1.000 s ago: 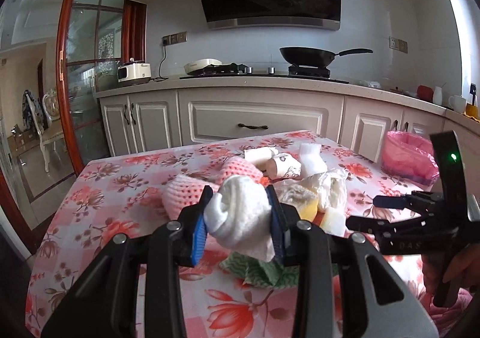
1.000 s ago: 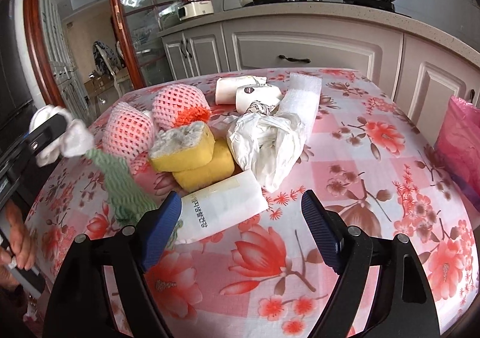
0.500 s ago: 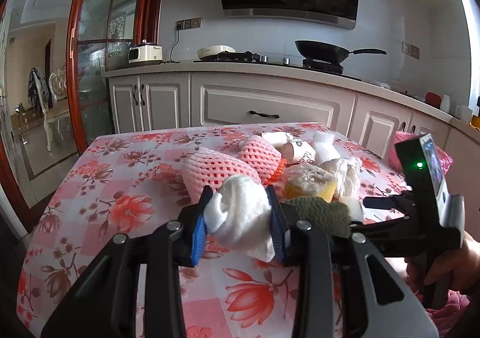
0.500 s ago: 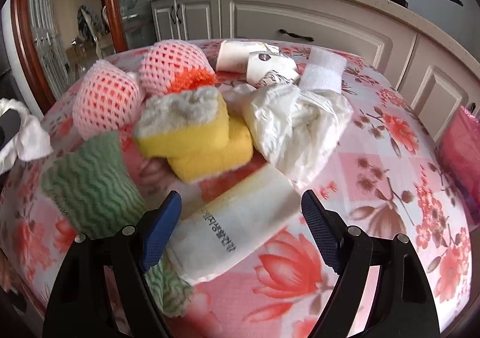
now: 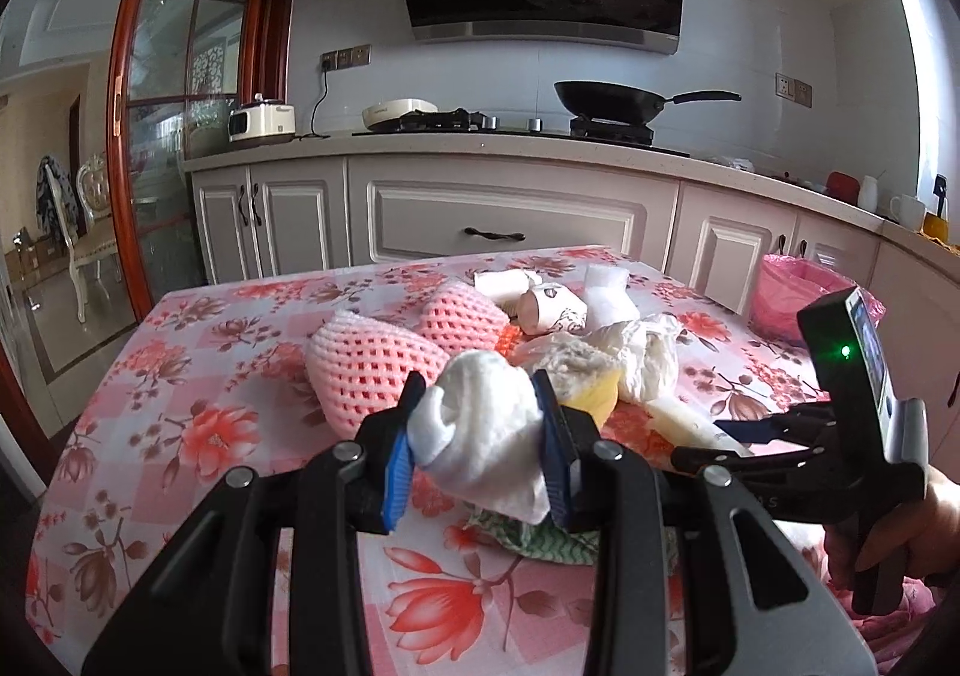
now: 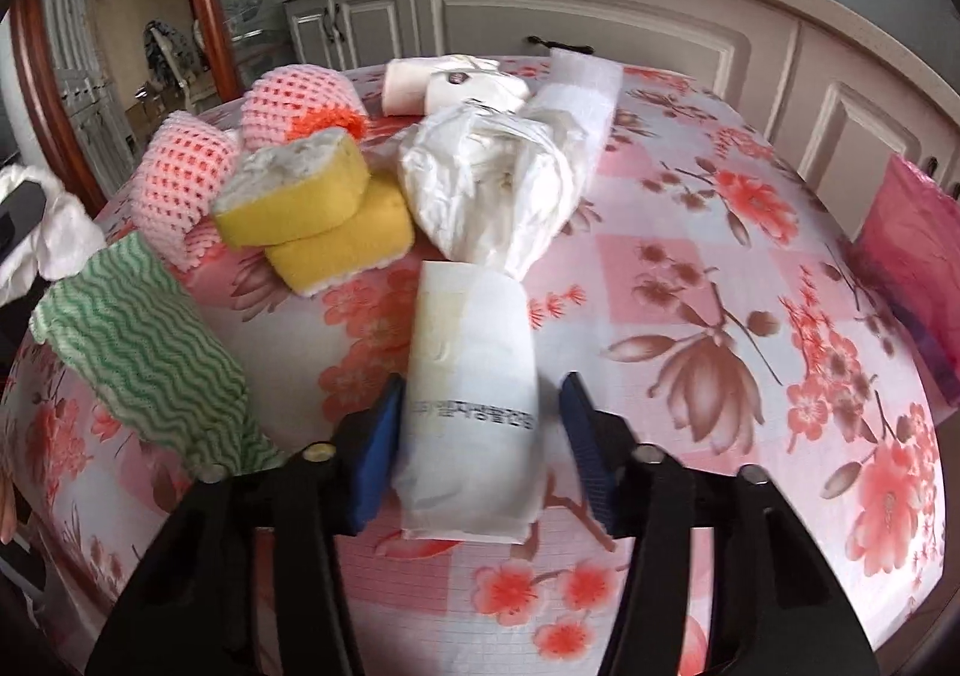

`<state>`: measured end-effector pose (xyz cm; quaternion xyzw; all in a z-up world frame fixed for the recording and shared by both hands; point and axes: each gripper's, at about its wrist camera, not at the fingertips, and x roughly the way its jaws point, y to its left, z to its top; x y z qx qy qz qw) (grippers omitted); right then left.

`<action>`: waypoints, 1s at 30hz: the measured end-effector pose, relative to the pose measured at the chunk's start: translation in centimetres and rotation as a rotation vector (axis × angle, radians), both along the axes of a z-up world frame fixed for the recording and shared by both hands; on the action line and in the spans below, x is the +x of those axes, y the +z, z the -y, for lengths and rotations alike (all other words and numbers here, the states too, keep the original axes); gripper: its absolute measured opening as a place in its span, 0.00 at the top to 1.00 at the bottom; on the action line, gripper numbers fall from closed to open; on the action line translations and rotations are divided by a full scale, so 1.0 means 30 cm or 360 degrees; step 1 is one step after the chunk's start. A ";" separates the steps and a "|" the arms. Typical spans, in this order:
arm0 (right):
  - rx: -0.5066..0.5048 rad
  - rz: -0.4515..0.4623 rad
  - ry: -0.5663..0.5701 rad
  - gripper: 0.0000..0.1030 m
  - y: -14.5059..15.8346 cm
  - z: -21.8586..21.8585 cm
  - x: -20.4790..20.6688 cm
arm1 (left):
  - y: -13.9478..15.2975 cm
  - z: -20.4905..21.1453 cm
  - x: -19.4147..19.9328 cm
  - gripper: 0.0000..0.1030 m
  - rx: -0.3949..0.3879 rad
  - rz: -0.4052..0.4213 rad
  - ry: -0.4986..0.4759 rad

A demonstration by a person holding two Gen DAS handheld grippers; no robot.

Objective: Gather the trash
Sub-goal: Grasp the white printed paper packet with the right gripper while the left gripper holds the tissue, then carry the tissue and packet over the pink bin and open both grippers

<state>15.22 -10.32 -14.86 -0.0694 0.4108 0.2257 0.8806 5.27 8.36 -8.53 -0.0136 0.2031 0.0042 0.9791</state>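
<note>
1. Fingers of the right gripper (image 6: 477, 451) have just been closing around the white paper packet (image 6: 471, 400); the left pad touches its side, a slim gap shows at the right pad.
2. Packet lies flat on the floral tablecloth (image 6: 720, 280), long axis running near to far, far end toward the crumpled white bag (image 6: 492, 190).
3. Left gripper (image 5: 480, 454) is clamped on a white tissue wad (image 5: 480, 436), raised above the table's near edge.

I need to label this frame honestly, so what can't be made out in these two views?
- Right gripper on the white packet: the right wrist view leaves it unclear whether the right-hand pad touches.
- Packet's print: blurred.
- Green cloth: mostly hidden by the left gripper and its white wad.
- Pink bag: cut off by the edge.
</note>
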 end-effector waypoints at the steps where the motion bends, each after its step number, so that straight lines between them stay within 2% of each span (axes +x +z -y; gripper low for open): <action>1: 0.0022 0.0014 0.0018 0.65 0.008 0.000 -0.005 | 0.007 0.003 -0.001 0.66 0.0003 0.0006 0.0002; 7: 0.0104 0.0198 0.0041 0.66 0.115 0.033 -0.055 | 0.049 0.044 0.005 0.66 0.0022 0.0030 -0.0028; 15: 0.0234 0.0391 -0.0105 0.66 0.244 0.192 -0.090 | 0.091 0.189 0.053 0.66 0.0049 0.0054 -0.0162; 23: 0.0272 0.0523 -0.0313 0.66 0.311 0.403 -0.102 | 0.123 0.381 0.174 0.66 0.0055 0.0072 -0.0354; 30: 0.0277 0.0584 -0.0504 0.66 0.333 0.606 -0.051 | 0.145 0.580 0.320 0.66 0.0058 0.0089 -0.0553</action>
